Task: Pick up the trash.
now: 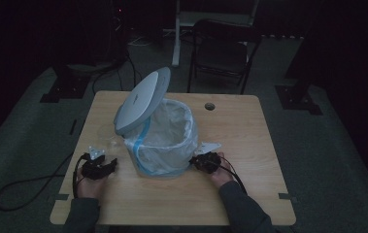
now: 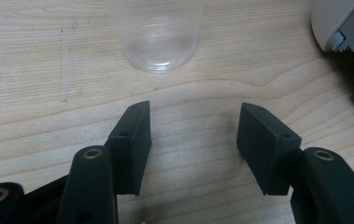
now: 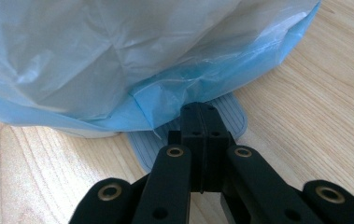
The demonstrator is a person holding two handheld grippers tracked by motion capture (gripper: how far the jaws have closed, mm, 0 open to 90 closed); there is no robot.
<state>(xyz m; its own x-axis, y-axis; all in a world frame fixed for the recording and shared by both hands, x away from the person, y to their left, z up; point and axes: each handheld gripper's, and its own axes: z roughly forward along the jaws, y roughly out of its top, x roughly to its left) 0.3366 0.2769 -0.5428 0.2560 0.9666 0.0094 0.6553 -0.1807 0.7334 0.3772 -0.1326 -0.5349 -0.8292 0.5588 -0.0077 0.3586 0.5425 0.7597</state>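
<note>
A small grey pedal bin stands mid-table with its lid tipped up and open. A translucent white and blue bag lines it and hangs over its sides. My right gripper is shut, its tips resting on the bin's ribbed grey pedal under the bag's edge; in the high view it sits at the bin's right foot. My left gripper is open over bare wood, with a clear plastic cup standing just ahead of it. That gripper lies left of the bin.
The wooden table has a cable hole at the back. The bin's grey base lies close on the right of the left gripper view. A dark chair stands beyond the table. Cables trail off the left edge.
</note>
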